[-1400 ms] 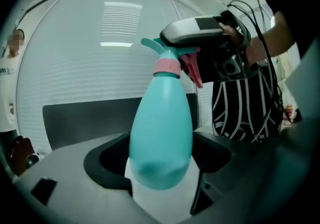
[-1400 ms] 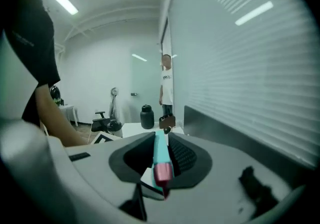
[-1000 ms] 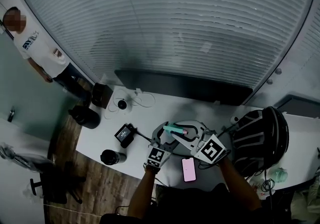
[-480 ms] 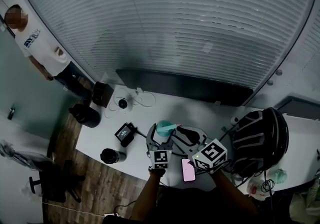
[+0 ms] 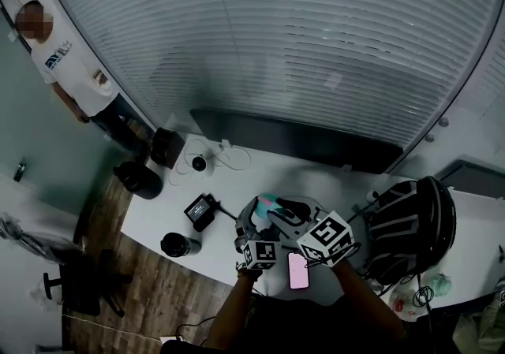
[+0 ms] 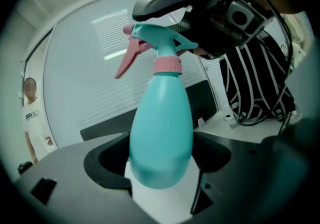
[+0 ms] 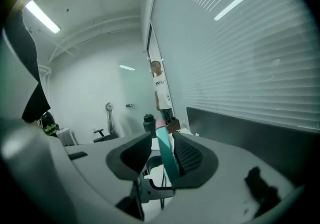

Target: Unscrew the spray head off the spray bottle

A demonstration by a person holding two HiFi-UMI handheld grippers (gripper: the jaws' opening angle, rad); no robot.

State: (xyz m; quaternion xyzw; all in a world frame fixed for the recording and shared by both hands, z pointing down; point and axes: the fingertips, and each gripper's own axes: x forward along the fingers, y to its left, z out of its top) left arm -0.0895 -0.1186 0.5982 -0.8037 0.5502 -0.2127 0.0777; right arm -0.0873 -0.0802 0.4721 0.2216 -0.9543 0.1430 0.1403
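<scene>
Here we are over the white surface (image 5: 339,179), and the pink phone (image 5: 298,269) lying near its front edge is our marker. Just beyond the phone and a touch to its left, the teal spray bottle (image 6: 161,133) is up off the surface, between the two tools. The left hand-held gripper (image 5: 251,222) has it by the fat lower body, with its jaws spread wide and clamped on either side of the teal plastic. Up top is the spray head (image 6: 162,43), teal, with a pink trigger (image 6: 126,63) sticking out to one side. A pink collar (image 6: 166,65) sits on the neck, so the head is on the bottle.

The right hand-held gripper (image 7: 162,152) reaches over that head. Its jaws have just been opening and now stand at a narrow gap, with a thin teal part of the spray head between them. That part lies against one pad and a gap shows at the other, so there is no squeeze there.

Right of the phone sits a black-and-white striped helmet (image 5: 410,222). Well left of the phone are a black flask (image 5: 178,245) and a small black box (image 5: 199,209). Far beyond the phone and to its left, a person (image 5: 71,76) stands by the blinds (image 5: 300,45).
</scene>
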